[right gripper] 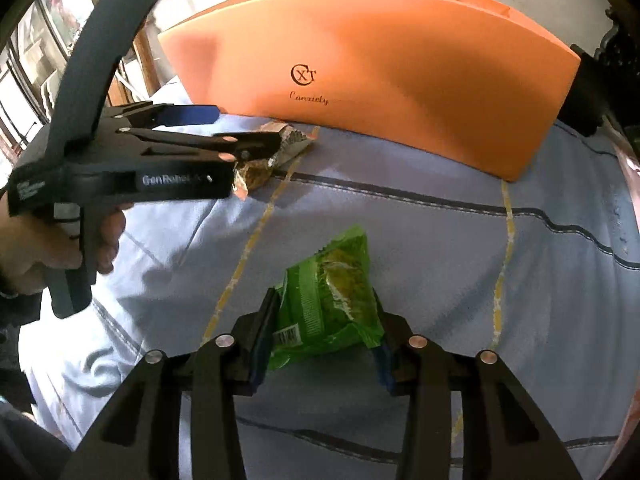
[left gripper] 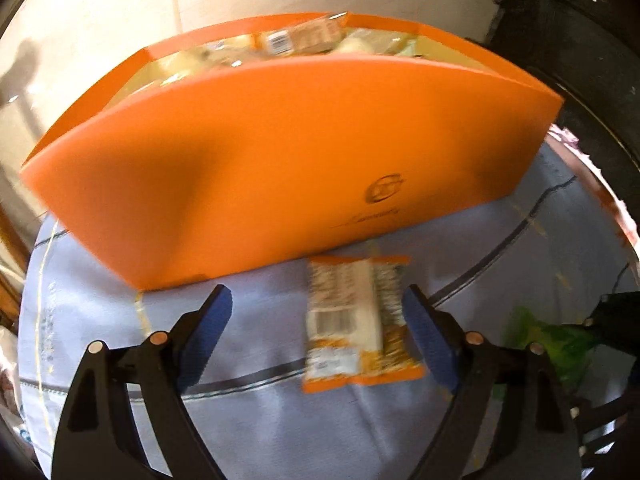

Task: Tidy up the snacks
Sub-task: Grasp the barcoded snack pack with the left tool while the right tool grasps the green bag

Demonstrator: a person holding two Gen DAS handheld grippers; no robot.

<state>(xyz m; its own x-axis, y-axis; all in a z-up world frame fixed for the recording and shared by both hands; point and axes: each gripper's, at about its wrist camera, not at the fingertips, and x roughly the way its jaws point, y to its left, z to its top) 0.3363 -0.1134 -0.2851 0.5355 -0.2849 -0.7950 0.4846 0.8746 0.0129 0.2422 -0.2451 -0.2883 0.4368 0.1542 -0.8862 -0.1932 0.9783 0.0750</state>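
An orange box (left gripper: 280, 152) holding several snack packets stands on a light blue cloth; it also shows in the right wrist view (right gripper: 400, 80). My left gripper (left gripper: 316, 320) is open above an orange and white snack bar (left gripper: 352, 320), which lies in front of the box close to the right finger; the gripper also shows in the right wrist view (right gripper: 240, 128) over the bar (right gripper: 276, 148). My right gripper (right gripper: 324, 328) is shut on a green snack packet (right gripper: 332, 300), held just above the cloth. The green packet shows at the right edge of the left wrist view (left gripper: 552, 340).
The blue cloth (right gripper: 440, 260) with dark stripes and yellow lines covers the surface. A pale wall (left gripper: 120, 20) rises behind the box. Dark furniture (left gripper: 580, 40) stands at the right. A wooden frame (right gripper: 132, 60) stands at the left.
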